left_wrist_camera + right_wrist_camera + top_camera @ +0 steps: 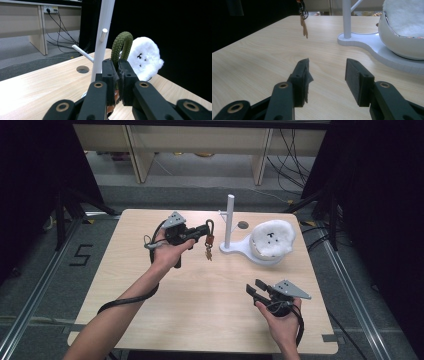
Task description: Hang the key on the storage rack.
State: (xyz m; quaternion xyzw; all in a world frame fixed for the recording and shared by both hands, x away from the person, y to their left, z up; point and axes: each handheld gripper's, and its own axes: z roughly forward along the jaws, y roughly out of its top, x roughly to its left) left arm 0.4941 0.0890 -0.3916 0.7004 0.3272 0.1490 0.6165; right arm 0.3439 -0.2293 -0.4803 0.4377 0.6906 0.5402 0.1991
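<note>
Even overhead light on the table (pixel 200 290) in the high view; wood reads bright, no hard glare. Shadows are soft and short, a faint one under the white stand (pixel 230 222). Both sides of the frame fall to near black, floor behind is mid-grey. Picture is soft overall, low detail, mild blockiness.

Left gripper view: black curtain on the right is crushed, fluffy white toy (pixel 146 58) near clipping. Near parts of the left gripper (pixel 117 75) slightly soft; green cord loop (pixel 121 42) sharp.

Right gripper view: tabletop evenly lit, far edge soft. White bowl (pixel 402 42) shows a thin bright rim reflection. Right gripper (pixel 327 72) casts little shadow.
</note>
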